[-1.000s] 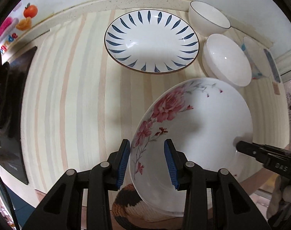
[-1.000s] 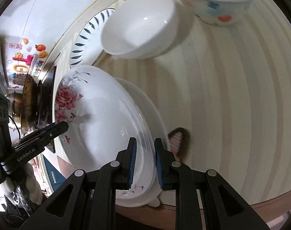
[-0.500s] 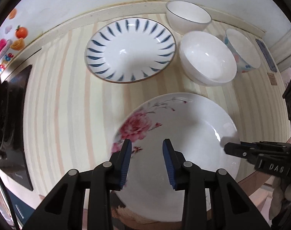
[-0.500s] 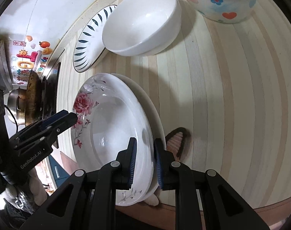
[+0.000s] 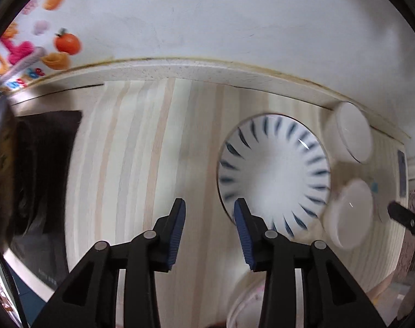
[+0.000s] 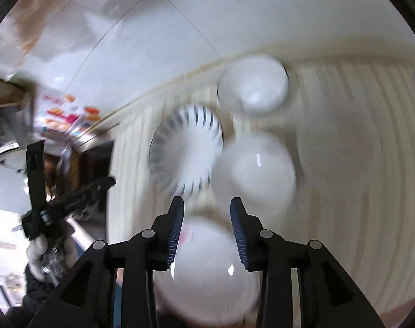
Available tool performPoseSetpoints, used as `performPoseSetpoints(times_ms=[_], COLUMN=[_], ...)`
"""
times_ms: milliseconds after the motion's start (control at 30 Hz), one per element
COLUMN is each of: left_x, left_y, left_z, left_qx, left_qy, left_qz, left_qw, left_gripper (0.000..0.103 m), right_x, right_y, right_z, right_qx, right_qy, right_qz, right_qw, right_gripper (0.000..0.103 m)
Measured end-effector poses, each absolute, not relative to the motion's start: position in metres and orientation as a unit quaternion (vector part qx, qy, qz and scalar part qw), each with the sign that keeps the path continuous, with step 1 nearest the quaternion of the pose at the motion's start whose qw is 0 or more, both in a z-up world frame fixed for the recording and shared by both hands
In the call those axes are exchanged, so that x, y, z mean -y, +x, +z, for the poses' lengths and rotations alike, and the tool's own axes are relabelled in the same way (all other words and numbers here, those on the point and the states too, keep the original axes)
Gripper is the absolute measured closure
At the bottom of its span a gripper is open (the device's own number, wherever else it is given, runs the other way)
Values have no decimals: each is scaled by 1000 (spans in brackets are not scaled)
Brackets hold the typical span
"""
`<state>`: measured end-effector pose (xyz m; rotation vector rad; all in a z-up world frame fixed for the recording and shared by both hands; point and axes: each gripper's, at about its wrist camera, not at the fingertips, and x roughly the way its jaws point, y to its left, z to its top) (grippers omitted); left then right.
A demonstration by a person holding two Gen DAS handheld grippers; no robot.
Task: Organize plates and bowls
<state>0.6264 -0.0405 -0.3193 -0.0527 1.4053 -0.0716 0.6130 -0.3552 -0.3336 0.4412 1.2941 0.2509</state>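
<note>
Left wrist view: opening, empty left hand-held gripper (image 5: 209, 206) hangs just left of blue-striped plate (image 5: 274, 175).

Pale striped surface (image 5: 142, 164), bordered along the top by a speckled ledge (image 5: 180, 72) against the wall. Directly on it: blue-dashed plate (image 5: 274, 175) at right of centre; white bowl (image 5: 349, 136) at upper right, touching the ledge; second white bowl (image 5: 349, 213) at lower right; floral plate (image 5: 245, 303) at bottom edge; black cooktop (image 5: 54, 180) at left.
</note>
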Motion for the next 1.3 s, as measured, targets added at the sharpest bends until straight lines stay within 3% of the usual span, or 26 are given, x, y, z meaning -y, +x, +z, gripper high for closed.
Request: performPoseSetpoints(times_ms=[200,367,400,467,500,567,933,1300], left_x=[46,50,51,55,58,62,51,22], left_y=[657,659,658,655,655,652,641,610], left_z=[-369,-397,-398,-398,-399,-398,-379,-316], left_qx=[-677,-689,-688,-681,-680,-678,-679,-663], left_qy=[-9,-11,-11,-13,-14,-2,-24,-37], left_qz=[-56,-75,-78,-96,-105,-103,-105,-102], left_qw=[734,720,722,726,726,727,727,741], left_gripper=[68,69,69,84,88,89,89,89], right_x=[323,304,302,303,302,297,293,286], right_y=[703,723,726,729,729,734,739,721], right_z=[-387,-422,-428,-439,-442,-444,-442,-388], right_qx=[-643,-668,-673,-680,-681,-679,-686,-669], right_qy=[154,104,97,93,89,80,70,85], right_qz=[59,51,52,51,53,63,70,102], right_qw=[748,735,731,726,725,727,721,731], right_gripper=[65,67,69,86,87,95,94,94])
